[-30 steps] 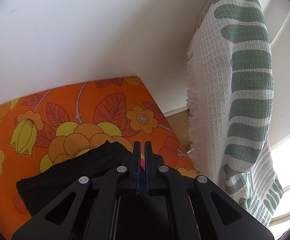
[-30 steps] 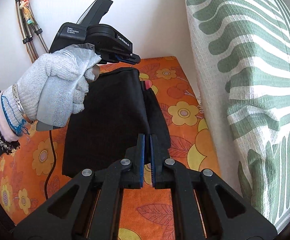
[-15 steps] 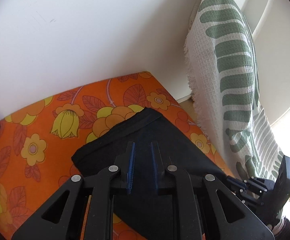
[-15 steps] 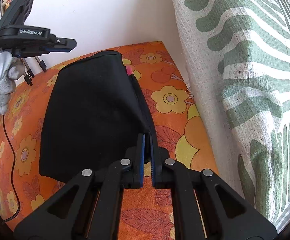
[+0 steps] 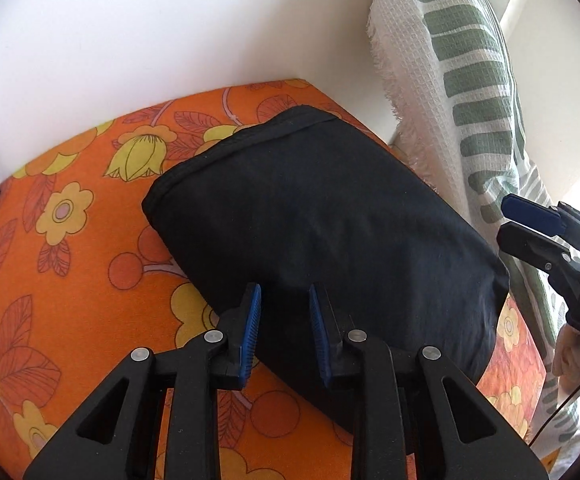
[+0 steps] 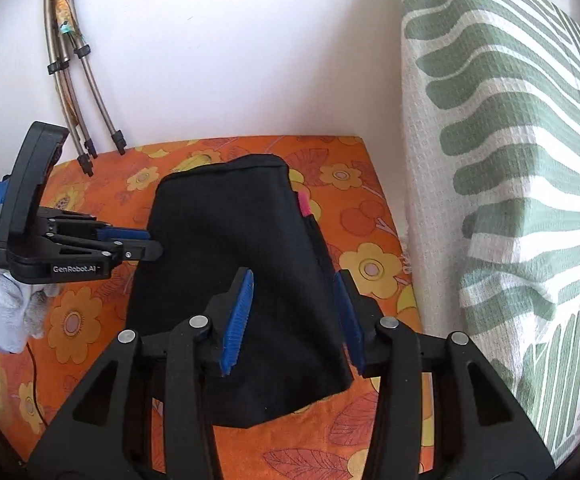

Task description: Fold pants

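**Both grippers open, pants folded**

Left gripper point(image 5: 282, 312) and right gripper point(image 6: 294, 300) hover jaws apart, holding nothing. Black pants point(image 6: 242, 264) lie as a compact folded bundle on the orange floral cover point(image 6: 369, 248). Likely last step: lift straight off, don't snag the top layer.

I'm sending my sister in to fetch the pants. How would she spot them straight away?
Look at the orange flowered cloth spread against the white wall, beside the green-striped white throw. The pants lie on it as a folded bundle. They are the only plain black thing there, with a pink tag at one edge.
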The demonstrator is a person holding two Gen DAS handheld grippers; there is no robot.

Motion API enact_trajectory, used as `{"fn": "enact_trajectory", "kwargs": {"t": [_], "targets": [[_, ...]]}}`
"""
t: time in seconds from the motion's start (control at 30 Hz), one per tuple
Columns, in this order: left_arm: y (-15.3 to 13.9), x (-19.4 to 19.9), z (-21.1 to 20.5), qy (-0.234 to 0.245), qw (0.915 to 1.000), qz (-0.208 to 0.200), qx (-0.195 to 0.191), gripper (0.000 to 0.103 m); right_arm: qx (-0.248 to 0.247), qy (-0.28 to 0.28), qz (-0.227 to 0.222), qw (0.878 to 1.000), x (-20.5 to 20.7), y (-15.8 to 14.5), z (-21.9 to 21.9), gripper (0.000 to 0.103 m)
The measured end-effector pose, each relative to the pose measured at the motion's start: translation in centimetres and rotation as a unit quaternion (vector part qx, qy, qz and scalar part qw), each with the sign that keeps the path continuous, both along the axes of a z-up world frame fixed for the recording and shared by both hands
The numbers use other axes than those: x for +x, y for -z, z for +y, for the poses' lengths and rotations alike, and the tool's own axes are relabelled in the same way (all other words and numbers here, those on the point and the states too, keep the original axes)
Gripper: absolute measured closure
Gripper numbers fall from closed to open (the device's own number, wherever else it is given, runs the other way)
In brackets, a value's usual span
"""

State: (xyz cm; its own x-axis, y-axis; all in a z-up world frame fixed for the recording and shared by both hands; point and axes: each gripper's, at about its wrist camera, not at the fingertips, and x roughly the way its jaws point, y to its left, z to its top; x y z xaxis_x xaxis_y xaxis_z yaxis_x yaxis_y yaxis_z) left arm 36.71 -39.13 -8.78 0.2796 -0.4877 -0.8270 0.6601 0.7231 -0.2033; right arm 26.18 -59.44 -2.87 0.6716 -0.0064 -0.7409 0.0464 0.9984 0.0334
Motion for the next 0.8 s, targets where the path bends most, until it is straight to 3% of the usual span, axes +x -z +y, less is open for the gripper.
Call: {"fn": "enact_trajectory", "kwargs": {"t": [0.13,0.33,0.53,0.7,0.8], "targets": [[0.0,-0.1,-0.2,-0.004,0.9999,-0.009,0.007,0.079,0.0,-0.064,0.033,0.997,4.5,1.4,2.2,0.072],[0.1,0.0,0.1,-0.008,0.9996,-0.022,0.017,0.076,0.01,-0.054,0.079,0.995,10.6,5.5,1.2,0.073],[0.6,0.0,-0.2,-0.003,0.9992,-0.033,0.022,0.07,0.005,-0.028,0.091,0.995,12.0,7.0,-0.5,0.074],[0.8,-0.4,-0.3,-0.003,0.9989,-0.038,0.028,0.065,0.053,0.011,0.101,0.993,12.1,7.2,-3.4,0.072],[0.7,-0.4,0.2,-0.013,0.9991,-0.033,0.025,0.059,0.044,0.015,0.105,0.993,11.6,6.4,-4.3,0.068]]}}
